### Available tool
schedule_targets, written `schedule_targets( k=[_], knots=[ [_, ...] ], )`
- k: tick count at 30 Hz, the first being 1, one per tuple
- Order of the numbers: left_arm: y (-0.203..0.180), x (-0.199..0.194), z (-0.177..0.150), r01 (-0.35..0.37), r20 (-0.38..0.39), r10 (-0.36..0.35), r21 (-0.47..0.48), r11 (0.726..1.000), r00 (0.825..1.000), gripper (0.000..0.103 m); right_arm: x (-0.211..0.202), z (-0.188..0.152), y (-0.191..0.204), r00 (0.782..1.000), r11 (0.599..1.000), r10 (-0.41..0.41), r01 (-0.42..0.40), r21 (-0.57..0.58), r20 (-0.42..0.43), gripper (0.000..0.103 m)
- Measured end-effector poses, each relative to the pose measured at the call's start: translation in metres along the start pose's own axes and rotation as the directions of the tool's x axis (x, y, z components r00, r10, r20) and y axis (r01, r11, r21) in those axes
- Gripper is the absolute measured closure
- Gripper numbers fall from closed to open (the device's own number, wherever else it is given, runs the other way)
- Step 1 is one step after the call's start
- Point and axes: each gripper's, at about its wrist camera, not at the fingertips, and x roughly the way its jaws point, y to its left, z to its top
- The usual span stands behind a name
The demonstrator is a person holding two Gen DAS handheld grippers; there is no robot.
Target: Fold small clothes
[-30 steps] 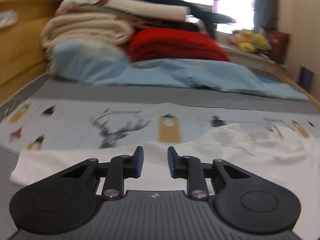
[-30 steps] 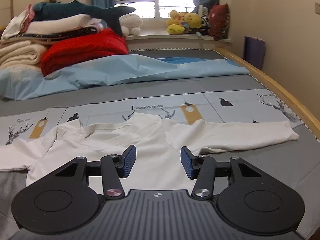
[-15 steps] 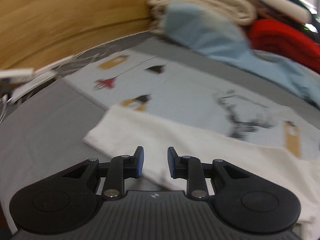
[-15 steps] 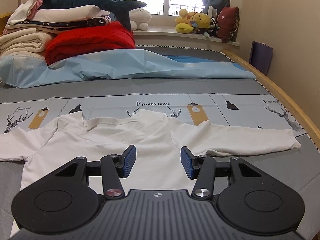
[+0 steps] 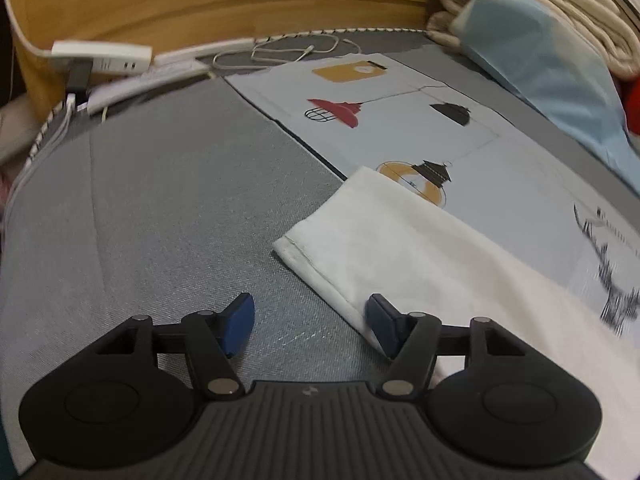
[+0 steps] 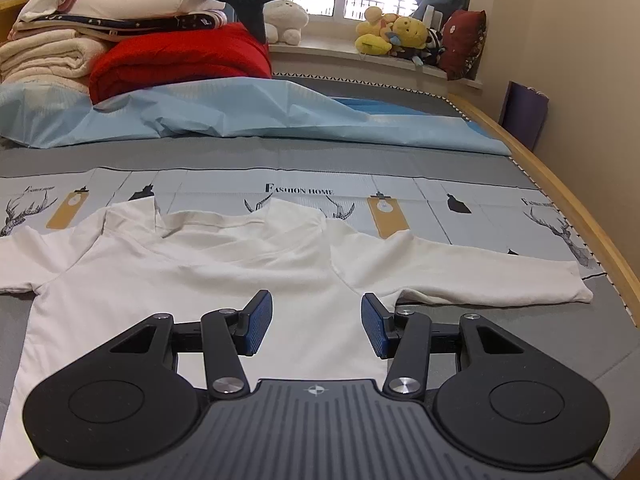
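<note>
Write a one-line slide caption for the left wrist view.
Left gripper, fingers opening, nears the cuff of a white shirt sleeve on the bed.

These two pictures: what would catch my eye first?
A white shirt lies spread flat on the grey bed, sleeves out to both sides. Behind it, a red blanket and folded bedding are stacked by the window. The left gripper, jaws opening, points at the sleeve's cuff.
</note>
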Motion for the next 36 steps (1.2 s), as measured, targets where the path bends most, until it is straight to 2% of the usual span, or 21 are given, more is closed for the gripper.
schedule_targets(
  k=[1, 2, 3, 5, 6, 9, 13, 16, 18, 20, 22, 23, 25, 27, 29, 30, 33, 34, 36],
  knots=[
    [0.000, 0.000, 0.002, 0.008, 0.001, -0.008, -0.001, 1.000, 1.000, 0.041, 0.000, 0.000, 0.002, 1.000, 1.000, 0.001, -0.001, -0.005, -0.001, 0.052],
    [-0.002, 0.001, 0.003, 0.024, 0.003, -0.024, 0.001, 1.000, 1.000, 0.053, 0.000, -0.001, 0.003, 1.000, 1.000, 0.002, -0.002, -0.010, -0.002, 0.052],
    [-0.002, 0.000, 0.003, 0.049, 0.003, -0.050, 0.002, 0.999, 0.999, 0.072, 0.001, -0.001, 0.005, 1.000, 1.000, 0.004, -0.004, -0.015, -0.004, 0.052],
    [-0.007, -0.001, 0.005, 0.107, -0.003, -0.107, 0.008, 0.994, 0.994, 0.099, 0.001, -0.001, 0.007, 1.000, 1.000, 0.010, -0.010, -0.026, -0.004, 0.052],
    [-0.009, -0.004, 0.006, 0.103, 0.007, -0.103, 0.019, 0.994, 0.995, 0.103, 0.000, -0.001, 0.008, 1.000, 0.999, 0.013, -0.013, -0.031, -0.003, 0.052],
    [-0.017, -0.016, 0.007, 0.095, 0.038, -0.096, 0.045, 0.995, 0.995, 0.103, -0.001, -0.001, 0.008, 1.000, 0.999, 0.019, -0.019, -0.037, 0.001, 0.052],
    [-0.042, -0.047, 0.007, 0.139, 0.111, -0.153, 0.121, 0.983, 0.982, 0.103, -0.003, -0.001, 0.007, 1.000, 0.999, 0.027, -0.026, -0.030, 0.006, 0.052],
    [-0.070, -0.079, 0.001, 0.196, 0.157, -0.231, 0.209, 0.958, 0.960, 0.103, -0.005, -0.001, 0.006, 0.999, 0.999, 0.035, -0.035, -0.027, 0.012, 0.052],
    [-0.095, -0.104, -0.009, 0.248, 0.172, -0.303, 0.283, 0.927, 0.937, 0.103, -0.007, -0.001, 0.007, 0.999, 0.999, 0.040, -0.039, -0.022, 0.016, 0.052],
    [-0.122, -0.128, -0.025, 0.315, 0.156, -0.389, 0.357, 0.879, 0.908, 0.103, -0.008, -0.001, 0.007, 0.999, 0.999, 0.048, -0.047, -0.015, 0.018, 0.052],
    [-0.153, -0.154, -0.048, 0.384, 0.119, -0.477, 0.442, 0.811, 0.871, 0.103, -0.009, -0.001, 0.009, 0.998, 0.998, 0.055, -0.054, -0.014, 0.019, 0.052],
    [-0.169, -0.168, -0.062, 0.419, 0.091, -0.521, 0.487, 0.767, 0.848, 0.103, -0.009, 0.000, 0.010, 0.998, 0.998, 0.059, -0.059, -0.015, 0.022, 0.052],
    [-0.199, -0.197, -0.095, 0.477, 0.036, -0.600, 0.571, 0.668, 0.799, 0.103, -0.011, -0.001, 0.012, 0.998, 0.998, 0.065, -0.065, -0.019, 0.026, 0.052],
    [-0.228, -0.223, -0.131, 0.532, -0.048, -0.665, 0.644, 0.550, 0.745, 0.103, -0.012, -0.001, 0.013, 0.997, 0.998, 0.067, -0.066, -0.020, 0.026, 0.052],
    [-0.251, -0.243, -0.165, 0.561, -0.130, -0.696, 0.702, 0.439, 0.706, 0.103, -0.012, -0.001, 0.013, 0.997, 0.998, 0.067, -0.067, -0.015, 0.025, 0.052],
    [-0.261, -0.252, -0.180, 0.560, -0.160, -0.701, 0.732, 0.388, 0.695, 0.102, -0.013, -0.002, 0.013, 0.997, 0.998, 0.067, -0.067, -0.013, 0.025, 0.052],
    [-0.280, -0.270, -0.207, 0.593, -0.266, -0.699, 0.757, 0.275, 0.664, 0.097, -0.015, -0.002, 0.010, 0.997, 0.998, 0.069, -0.069, -0.005, 0.028, 0.052],
    [-0.284, -0.277, -0.212, 0.602, -0.290, -0.699, 0.758, 0.250, 0.654, 0.095, -0.016, -0.002, 0.009, 0.997, 0.998, 0.070, -0.070, -0.003, 0.030, 0.052],
    [-0.285, -0.289, -0.217, 0.604, -0.294, -0.703, 0.761, 0.238, 0.647, 0.082, -0.017, -0.001, 0.005, 0.997, 0.997, 0.075, -0.075, 0.006, 0.037, 0.052]
  ],
)
